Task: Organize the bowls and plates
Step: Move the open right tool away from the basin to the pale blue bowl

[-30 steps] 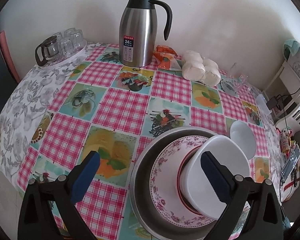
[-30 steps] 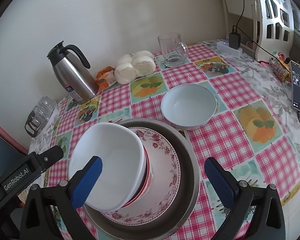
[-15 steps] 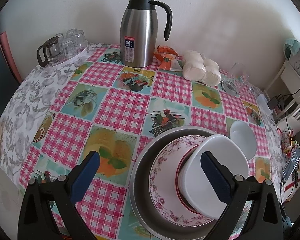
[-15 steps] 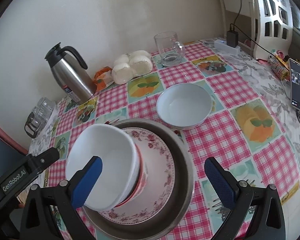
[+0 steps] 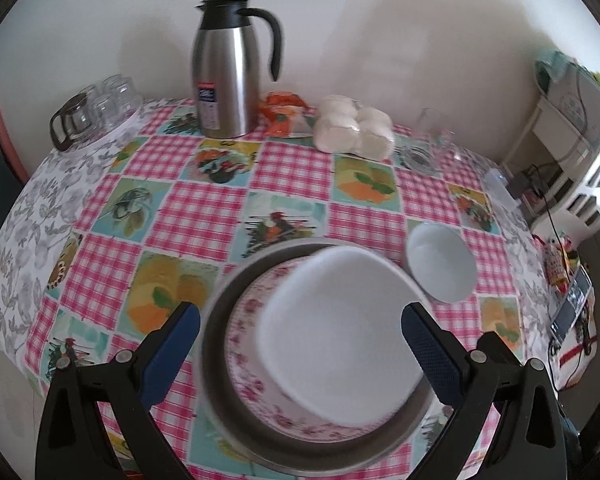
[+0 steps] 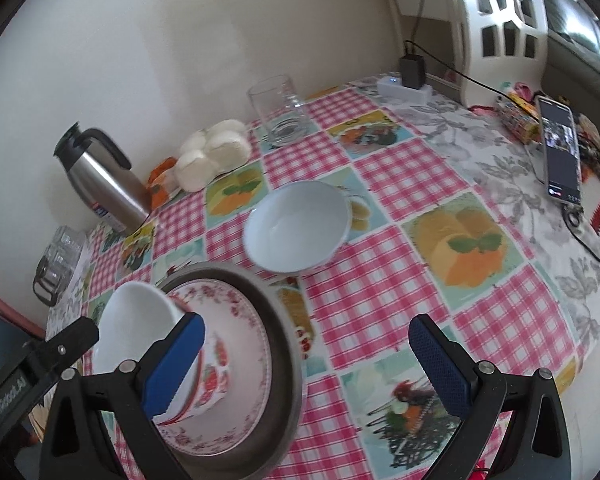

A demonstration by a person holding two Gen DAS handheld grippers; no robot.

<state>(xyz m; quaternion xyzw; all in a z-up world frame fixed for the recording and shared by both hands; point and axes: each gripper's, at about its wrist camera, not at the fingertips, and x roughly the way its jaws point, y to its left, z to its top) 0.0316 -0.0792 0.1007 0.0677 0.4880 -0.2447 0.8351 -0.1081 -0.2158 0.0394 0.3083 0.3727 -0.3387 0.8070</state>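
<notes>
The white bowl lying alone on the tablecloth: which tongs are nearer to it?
Right. The right tongs face the lone bowl just ahead; the left tongs straddle the plate stack, bowl beyond.

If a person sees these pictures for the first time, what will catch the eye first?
Probably the stack near the front: a tilted white bowl on a floral plate inside a metal pan, between the open left gripper. Then the steel thermos by the wall, and a second white bowl alone on the checked tablecloth.

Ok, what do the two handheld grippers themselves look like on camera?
Both match: the left gripper and right gripper have black angular plastic arms with silver screws and blue textured finger pads. The right view shows white "GenRobot.AI" lettering on the left one's body. No cables or sleeves visible.
</notes>
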